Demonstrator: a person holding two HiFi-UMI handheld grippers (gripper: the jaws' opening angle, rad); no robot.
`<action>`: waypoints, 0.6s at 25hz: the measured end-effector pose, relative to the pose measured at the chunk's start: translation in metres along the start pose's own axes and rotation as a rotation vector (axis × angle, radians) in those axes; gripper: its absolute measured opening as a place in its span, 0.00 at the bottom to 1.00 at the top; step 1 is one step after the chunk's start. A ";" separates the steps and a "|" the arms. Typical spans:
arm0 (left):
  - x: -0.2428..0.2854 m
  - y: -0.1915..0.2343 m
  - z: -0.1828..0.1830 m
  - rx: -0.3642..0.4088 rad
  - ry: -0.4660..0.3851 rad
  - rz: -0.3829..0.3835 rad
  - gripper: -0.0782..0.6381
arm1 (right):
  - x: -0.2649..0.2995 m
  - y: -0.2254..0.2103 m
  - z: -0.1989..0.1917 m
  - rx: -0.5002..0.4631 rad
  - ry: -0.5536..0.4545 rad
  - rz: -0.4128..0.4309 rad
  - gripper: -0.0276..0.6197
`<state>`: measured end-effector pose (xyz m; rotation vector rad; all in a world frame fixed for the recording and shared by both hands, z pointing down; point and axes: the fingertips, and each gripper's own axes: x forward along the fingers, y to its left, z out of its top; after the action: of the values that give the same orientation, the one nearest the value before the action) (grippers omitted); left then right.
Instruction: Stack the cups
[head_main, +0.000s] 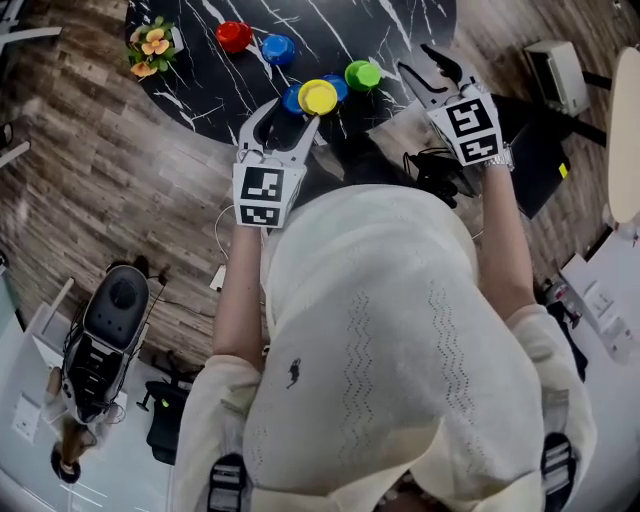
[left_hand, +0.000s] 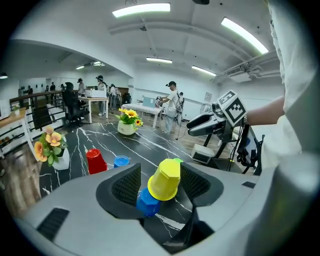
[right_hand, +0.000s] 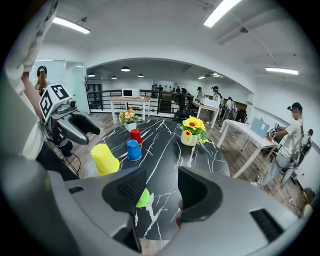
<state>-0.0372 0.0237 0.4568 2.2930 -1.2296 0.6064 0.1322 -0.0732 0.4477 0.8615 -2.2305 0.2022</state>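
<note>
Yellow cup (left_hand: 166, 179) askew atop blue cup (left_hand: 147, 202)

The upper cup (head_main: 318, 96) is seated on the lower cup (head_main: 291, 99). From this stack, a third cup (head_main: 362, 74) is located at 2 o'clock and the flower pot (head_main: 150, 45) at 10 o'clock.

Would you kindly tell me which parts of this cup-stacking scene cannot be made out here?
1. Green cup: right gripper view, mostly behind a jaw of the right gripper.
2. Blue cup under the yellow cup: left gripper view, largely covered by it.
3. Table, near edge: head view, partly behind the left gripper and the person's torso.
</note>
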 end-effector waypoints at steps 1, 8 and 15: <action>-0.003 0.004 0.000 -0.006 -0.007 0.020 0.48 | 0.003 0.001 0.006 -0.008 -0.009 0.014 0.36; -0.028 0.033 0.001 -0.066 -0.066 0.201 0.42 | 0.029 0.018 0.041 -0.080 -0.039 0.172 0.36; -0.047 0.048 -0.002 -0.128 -0.084 0.311 0.42 | 0.060 0.044 0.070 -0.195 -0.035 0.351 0.37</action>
<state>-0.1018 0.0314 0.4403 2.0566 -1.6335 0.5231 0.0324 -0.0975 0.4423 0.3694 -2.3752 0.1306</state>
